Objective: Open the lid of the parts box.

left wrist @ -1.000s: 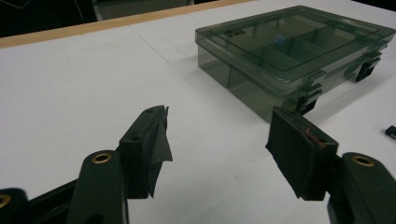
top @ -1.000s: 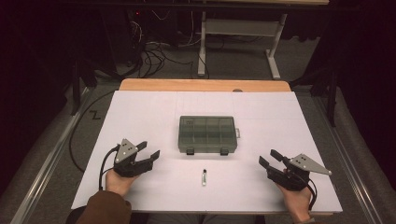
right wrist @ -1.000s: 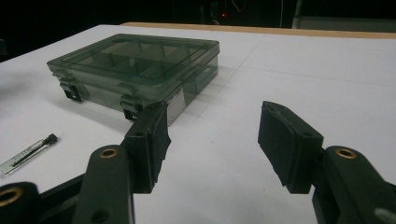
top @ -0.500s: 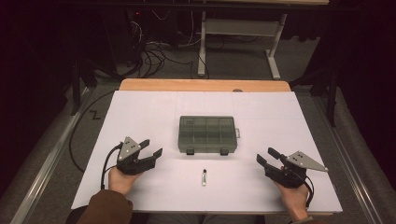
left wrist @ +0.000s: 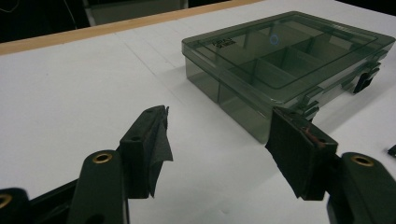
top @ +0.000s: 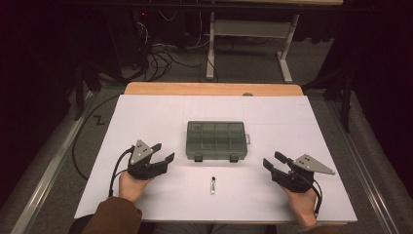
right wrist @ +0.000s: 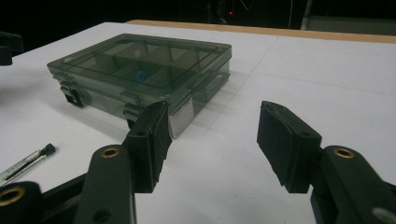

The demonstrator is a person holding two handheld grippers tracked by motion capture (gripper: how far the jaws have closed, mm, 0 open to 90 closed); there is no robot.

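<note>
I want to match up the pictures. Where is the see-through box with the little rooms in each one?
High view: the box sits mid-table, between the two tongs.
Left gripper view: the box is upper right, beyond the open jaws.
Right gripper view: the box is upper left, beyond the open jaws.
Shared landmark: the table's wooden edge runs behind the box.
</note>
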